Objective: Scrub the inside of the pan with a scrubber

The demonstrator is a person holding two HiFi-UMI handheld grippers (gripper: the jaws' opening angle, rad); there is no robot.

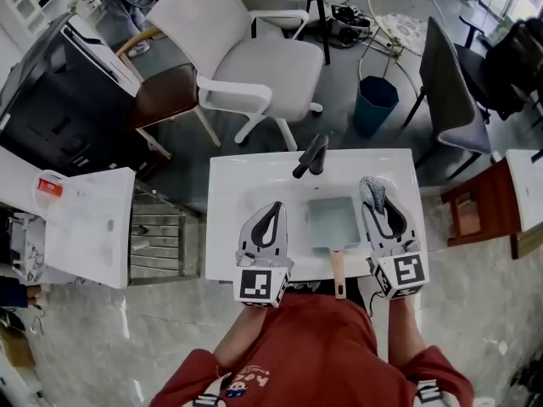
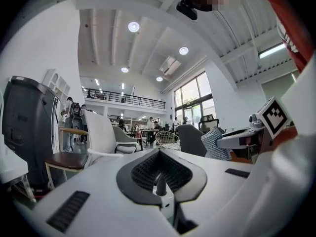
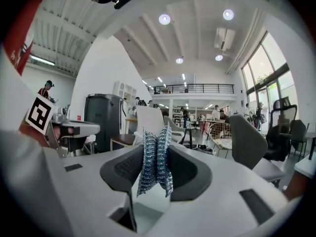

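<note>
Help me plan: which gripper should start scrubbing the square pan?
Right. The right gripper clamps the silvery-blue woven scrubber beside the pale grey-green square pan; the left gripper is shut, empty.

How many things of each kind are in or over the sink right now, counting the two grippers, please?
grippers: 2, the left gripper, shut and empty, and the right gripper
pan: 1, in the basin
scrubber: 1, held in the right gripper's jaws
faucet: 1
Total: 5
</note>
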